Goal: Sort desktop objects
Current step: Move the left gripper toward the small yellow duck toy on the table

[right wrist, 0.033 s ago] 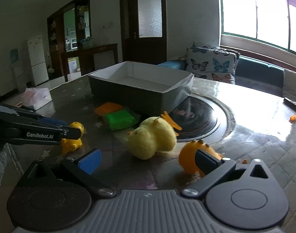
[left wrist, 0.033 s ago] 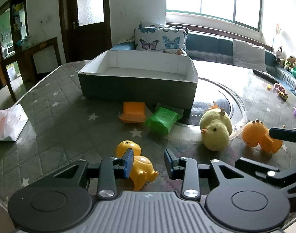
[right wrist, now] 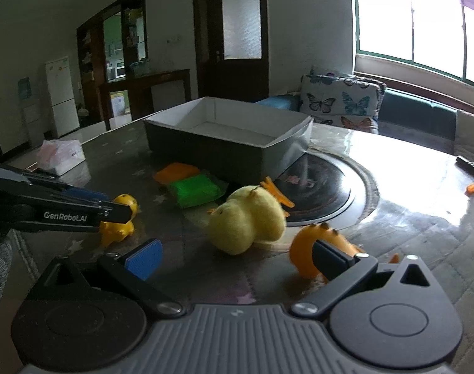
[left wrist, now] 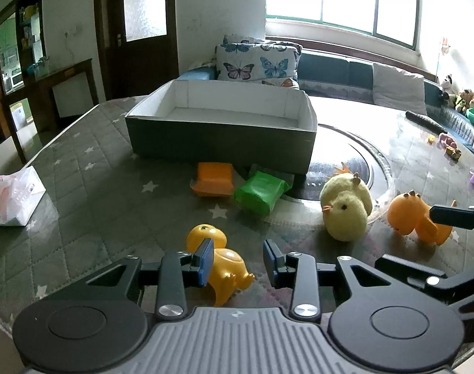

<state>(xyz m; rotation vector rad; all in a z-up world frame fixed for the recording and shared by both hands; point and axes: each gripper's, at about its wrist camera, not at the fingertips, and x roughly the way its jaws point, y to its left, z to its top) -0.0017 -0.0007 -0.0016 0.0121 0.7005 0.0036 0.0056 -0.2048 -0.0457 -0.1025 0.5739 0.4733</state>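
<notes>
A yellow plastic duck [left wrist: 220, 257] lies on the table mat between the fingers of my open left gripper [left wrist: 238, 260]; it also shows in the right wrist view [right wrist: 120, 218]. A yellow plush chick [left wrist: 346, 205] [right wrist: 246, 219] lies mid-table. An orange toy [left wrist: 414, 216] [right wrist: 311, 249] sits beside my open right gripper [right wrist: 237, 255], by its right finger. An orange packet [left wrist: 213, 177] and a green packet [left wrist: 260, 190] lie in front of the empty grey box [left wrist: 221, 143].
A white tissue pack [left wrist: 12, 199] lies at the table's left edge. A round glass turntable [left wrist: 346, 162] sits right of the box. Small toys and a dark remote [left wrist: 424, 121] lie far right. A sofa with butterfly cushions stands behind.
</notes>
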